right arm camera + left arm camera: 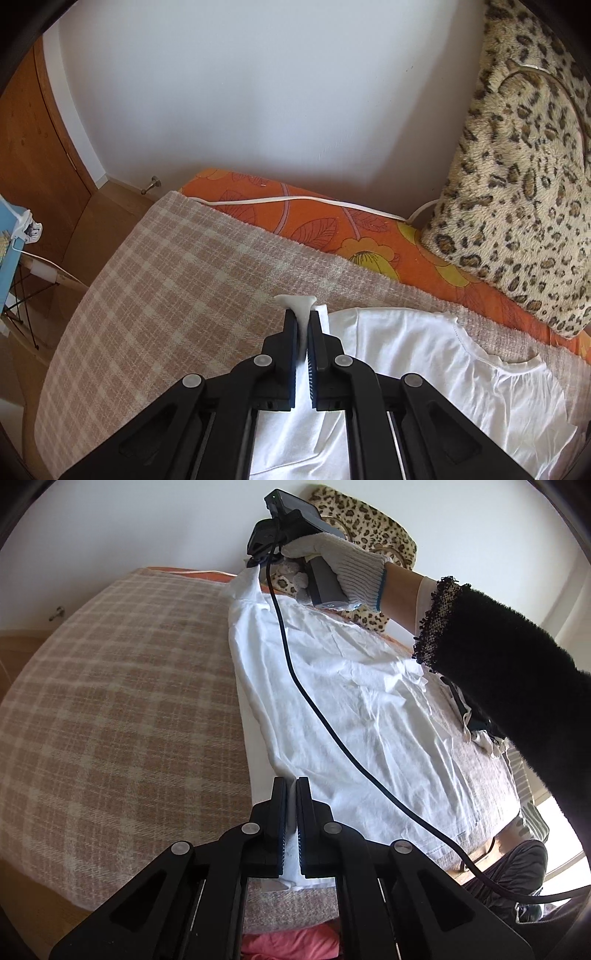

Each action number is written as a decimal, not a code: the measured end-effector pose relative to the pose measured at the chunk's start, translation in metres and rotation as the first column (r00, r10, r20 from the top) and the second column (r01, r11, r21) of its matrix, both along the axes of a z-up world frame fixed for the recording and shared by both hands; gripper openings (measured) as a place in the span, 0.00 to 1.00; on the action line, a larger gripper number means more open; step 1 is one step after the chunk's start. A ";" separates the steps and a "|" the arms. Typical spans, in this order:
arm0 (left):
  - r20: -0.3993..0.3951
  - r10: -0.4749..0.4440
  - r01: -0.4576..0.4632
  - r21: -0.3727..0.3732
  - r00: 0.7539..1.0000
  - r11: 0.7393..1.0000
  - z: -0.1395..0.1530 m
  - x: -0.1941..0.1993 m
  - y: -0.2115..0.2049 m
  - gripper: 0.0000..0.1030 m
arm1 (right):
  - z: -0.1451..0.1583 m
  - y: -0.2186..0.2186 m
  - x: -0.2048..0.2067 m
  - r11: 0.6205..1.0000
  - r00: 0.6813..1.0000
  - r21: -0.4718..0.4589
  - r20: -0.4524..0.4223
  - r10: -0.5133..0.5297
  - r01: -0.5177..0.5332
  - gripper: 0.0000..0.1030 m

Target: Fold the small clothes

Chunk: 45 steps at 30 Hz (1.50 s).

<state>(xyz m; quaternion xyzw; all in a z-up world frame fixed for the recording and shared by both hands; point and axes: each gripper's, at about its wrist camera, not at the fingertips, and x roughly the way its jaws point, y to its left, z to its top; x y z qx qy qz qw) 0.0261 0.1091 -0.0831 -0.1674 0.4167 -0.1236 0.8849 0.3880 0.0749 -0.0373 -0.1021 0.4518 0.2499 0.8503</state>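
Left wrist view: your left gripper (290,794) is clamped tight on one edge of the white cotton t-shirt (351,701), near the hem end; your right gripper (303,321) pinches the same side up by the shoulder. The shirt lies spread on the beige checked blanket (110,701) over the bed. Looks like the side fold is starting: next, carry both pinches across the shirt together, keeping the edge taut. Watch the black cable (317,716) trailing over the cloth; leopard-print cushion (517,166) sits near the collar.
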 end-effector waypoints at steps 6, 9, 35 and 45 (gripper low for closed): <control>0.037 -0.063 0.062 0.011 0.997 0.998 0.012 0.000 -0.020 0.03 | 0.011 -0.044 0.003 0.998 0.999 0.050 0.007 -0.044 0.044 0.02; 0.046 -0.100 0.099 0.017 0.994 0.995 0.015 0.003 -0.035 0.03 | 0.014 -0.064 0.004 0.997 0.998 0.055 0.010 -0.061 0.060 0.02; -0.003 -0.365 0.365 0.045 0.931 0.930 0.011 -0.009 -0.101 0.20 | -0.019 -0.201 0.005 0.984 0.984 0.033 -0.033 -0.176 0.177 0.36; 0.025 -0.159 0.156 0.084 0.987 0.984 0.011 -0.001 -0.045 0.20 | 0.014 -0.254 -0.047 0.977 0.985 0.126 -0.008 -0.173 0.173 0.38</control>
